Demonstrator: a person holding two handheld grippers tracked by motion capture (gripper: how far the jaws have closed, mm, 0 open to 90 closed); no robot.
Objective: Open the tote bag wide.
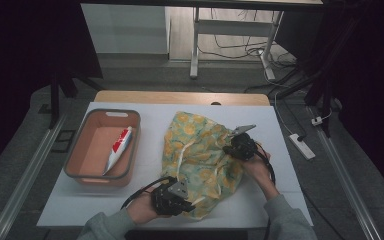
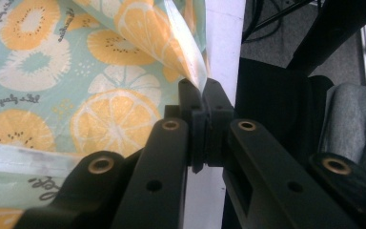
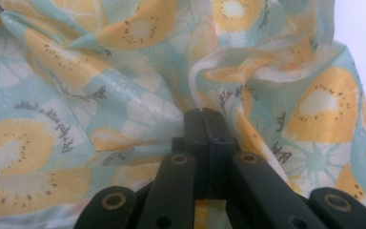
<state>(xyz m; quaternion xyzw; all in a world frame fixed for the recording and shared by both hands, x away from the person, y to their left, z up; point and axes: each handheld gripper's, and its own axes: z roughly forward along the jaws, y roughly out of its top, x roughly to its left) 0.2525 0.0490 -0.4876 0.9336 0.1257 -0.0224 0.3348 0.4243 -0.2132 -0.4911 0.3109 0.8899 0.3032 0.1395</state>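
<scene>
The fruit-print bag [image 1: 200, 160] is pinched by the left gripper [image 1: 176, 199] and right gripper [image 1: 237, 146] near the table's [image 1: 280, 200] front edge.

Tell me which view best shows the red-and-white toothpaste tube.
The high view: the red-and-white toothpaste tube lies whole and unobstructed in the orange, grey-rimmed plastic bin, left of the citrus-print fabric bag. The left and right gripper views look closely at that bag's fabric clamped in their black jaws, so they add nothing about the tube.
</scene>
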